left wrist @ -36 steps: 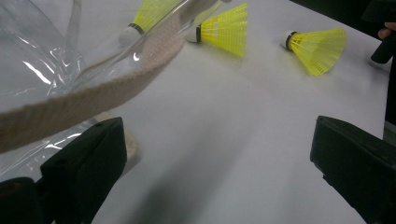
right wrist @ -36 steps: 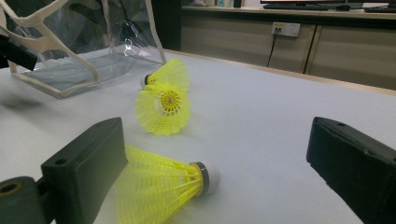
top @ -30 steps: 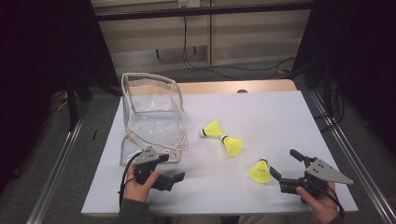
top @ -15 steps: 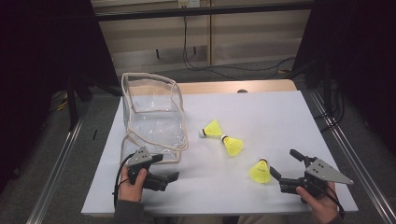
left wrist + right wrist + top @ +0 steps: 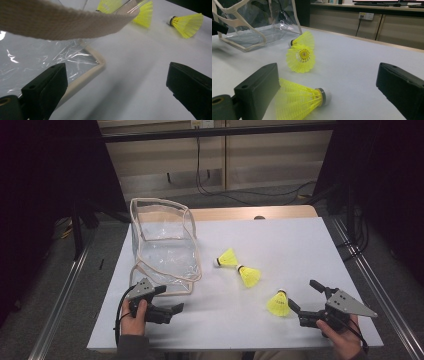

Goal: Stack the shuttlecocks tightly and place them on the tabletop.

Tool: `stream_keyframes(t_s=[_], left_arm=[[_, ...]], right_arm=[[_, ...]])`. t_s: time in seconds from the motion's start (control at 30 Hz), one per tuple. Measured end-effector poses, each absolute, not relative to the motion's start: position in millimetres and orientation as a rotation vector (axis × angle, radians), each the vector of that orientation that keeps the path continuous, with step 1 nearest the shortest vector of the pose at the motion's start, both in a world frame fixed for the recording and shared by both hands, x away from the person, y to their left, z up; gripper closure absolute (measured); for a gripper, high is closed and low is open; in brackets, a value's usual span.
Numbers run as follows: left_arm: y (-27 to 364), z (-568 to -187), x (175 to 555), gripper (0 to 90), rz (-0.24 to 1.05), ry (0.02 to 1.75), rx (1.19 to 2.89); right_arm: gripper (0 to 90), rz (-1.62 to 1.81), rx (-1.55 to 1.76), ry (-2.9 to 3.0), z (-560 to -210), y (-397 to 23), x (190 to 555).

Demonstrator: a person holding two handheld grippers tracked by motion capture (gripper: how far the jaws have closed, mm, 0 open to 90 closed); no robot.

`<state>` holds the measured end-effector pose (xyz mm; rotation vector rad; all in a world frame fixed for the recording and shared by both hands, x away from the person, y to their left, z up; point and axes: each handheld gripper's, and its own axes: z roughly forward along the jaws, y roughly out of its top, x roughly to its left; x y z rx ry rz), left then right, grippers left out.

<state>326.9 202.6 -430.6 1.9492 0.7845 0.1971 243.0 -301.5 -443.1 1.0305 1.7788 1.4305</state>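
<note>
Right gripper [image 5: 306,306] reaching for shuttlecock [image 5: 277,303], wide open.
Light, crushable skirt; gripping cork better. Left gripper [image 5: 172,301] waiting wide by bag [image 5: 165,245].

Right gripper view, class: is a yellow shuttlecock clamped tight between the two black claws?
No: the nearest shuttlecock lies on the white table beside one claw of the right gripper, whose claws stand wide apart.

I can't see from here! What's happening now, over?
Both grippers open: left gripper by clear bag, right gripper beside nearest shuttlecock. Nothing held. Nothing blocking.
</note>
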Motion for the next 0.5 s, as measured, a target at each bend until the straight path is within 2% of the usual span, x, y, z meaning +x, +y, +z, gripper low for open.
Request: stream_keyframes(t_s=[0.5], left_arm=[[209.1, -429.3, 326.2, 3.7, 0.201, 0.809, 1.91]], right_arm=[[4.0, 1.404, 1.025, 1.791, -440.1, -303.3, 247.7]])
